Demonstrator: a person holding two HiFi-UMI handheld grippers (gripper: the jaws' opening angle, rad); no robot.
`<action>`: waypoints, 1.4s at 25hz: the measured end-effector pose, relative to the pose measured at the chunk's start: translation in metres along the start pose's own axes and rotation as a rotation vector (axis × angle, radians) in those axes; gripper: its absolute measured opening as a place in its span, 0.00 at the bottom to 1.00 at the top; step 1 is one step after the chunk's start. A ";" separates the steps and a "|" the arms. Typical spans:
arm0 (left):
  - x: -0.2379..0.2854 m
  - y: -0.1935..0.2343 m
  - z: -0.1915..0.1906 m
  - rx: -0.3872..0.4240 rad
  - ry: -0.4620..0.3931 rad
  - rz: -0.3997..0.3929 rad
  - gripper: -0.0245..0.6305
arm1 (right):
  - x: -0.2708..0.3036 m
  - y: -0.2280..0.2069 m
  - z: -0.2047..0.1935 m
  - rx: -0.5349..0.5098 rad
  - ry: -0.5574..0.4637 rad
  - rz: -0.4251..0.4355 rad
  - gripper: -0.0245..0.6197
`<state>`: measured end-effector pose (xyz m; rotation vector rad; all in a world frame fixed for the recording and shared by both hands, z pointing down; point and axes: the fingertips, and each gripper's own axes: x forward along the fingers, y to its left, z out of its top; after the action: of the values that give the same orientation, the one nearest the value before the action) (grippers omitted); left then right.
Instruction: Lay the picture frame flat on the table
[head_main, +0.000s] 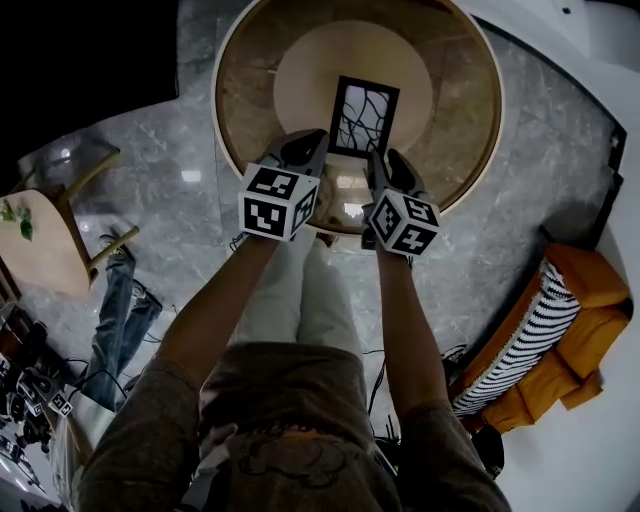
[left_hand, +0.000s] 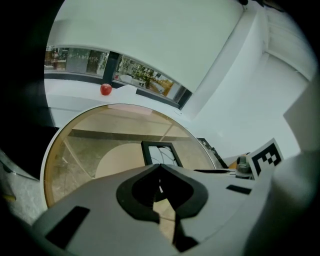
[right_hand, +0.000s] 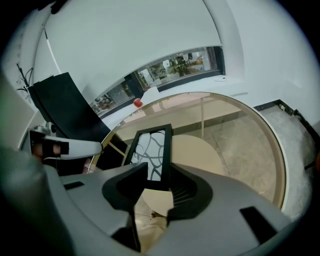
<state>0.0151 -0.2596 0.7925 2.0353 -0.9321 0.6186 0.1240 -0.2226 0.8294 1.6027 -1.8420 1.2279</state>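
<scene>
Round glass table (head_main: 455, 110), glossy top with a thin pale rim, and a smooth beige disc (head_main: 300, 90) showing through the glass. The picture frame (head_main: 364, 118) sits about mid-table over that disc. It's a slim black rectangle around a white print with black branchy lines. Can't tell if it's lying flat or tilted. The right gripper (right_hand: 159, 169) has its jaws spread wide around the frame's lower right corner, not clamping as far as I can see. The left gripper (left_hand: 160, 167) is closed on nothing, just beside the frame's lower left corner.
</scene>
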 end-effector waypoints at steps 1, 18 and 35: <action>-0.003 -0.002 0.000 -0.003 -0.003 0.000 0.06 | -0.005 0.003 0.003 -0.006 -0.010 0.002 0.24; -0.131 -0.088 0.052 0.015 -0.081 -0.032 0.06 | -0.154 0.088 0.072 -0.071 -0.149 0.083 0.07; -0.286 -0.182 0.081 0.138 -0.196 -0.070 0.06 | -0.329 0.153 0.096 -0.171 -0.298 0.209 0.07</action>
<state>-0.0081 -0.1377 0.4666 2.2733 -0.9484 0.4627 0.0887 -0.1176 0.4714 1.5986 -2.2809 0.9175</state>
